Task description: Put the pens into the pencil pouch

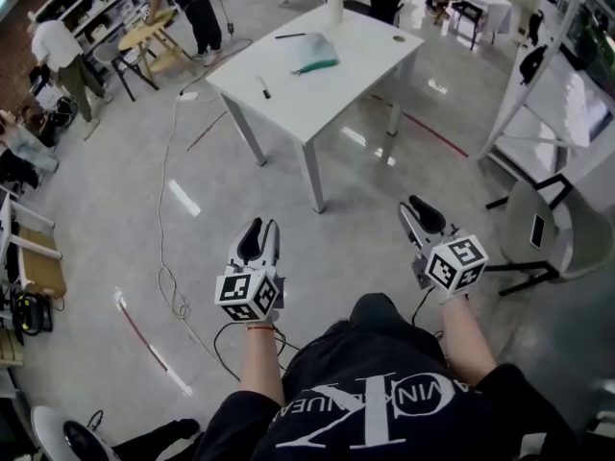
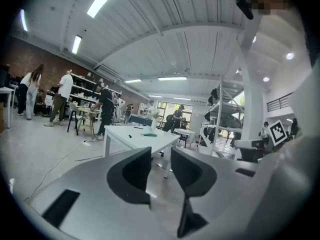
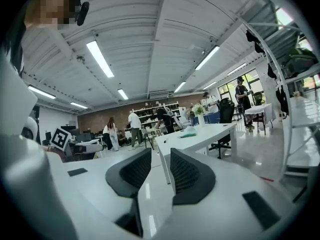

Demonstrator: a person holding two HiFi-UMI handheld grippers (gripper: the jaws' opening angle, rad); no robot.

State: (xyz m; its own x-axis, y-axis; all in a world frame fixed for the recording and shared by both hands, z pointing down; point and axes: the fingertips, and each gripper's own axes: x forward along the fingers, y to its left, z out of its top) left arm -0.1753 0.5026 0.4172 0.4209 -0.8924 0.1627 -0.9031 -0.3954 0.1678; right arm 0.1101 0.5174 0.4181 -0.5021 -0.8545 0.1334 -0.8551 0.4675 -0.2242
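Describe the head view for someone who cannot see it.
Looking steeply down: a person holds the empty, open left tongs and right tongs above a grey floor. Ahead stands a white rectangular table bearing a clear teal-edged pencil pouch, a slim black pen and a short black-and-white pen.

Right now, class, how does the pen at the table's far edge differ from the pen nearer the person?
The far pen looks long, thin and all dark; the near pen looks shorter and stubbier. The far pen lies close to the pencil pouch; the near pen lies well apart from it. Both lie flat on the white table, outside the pouch.
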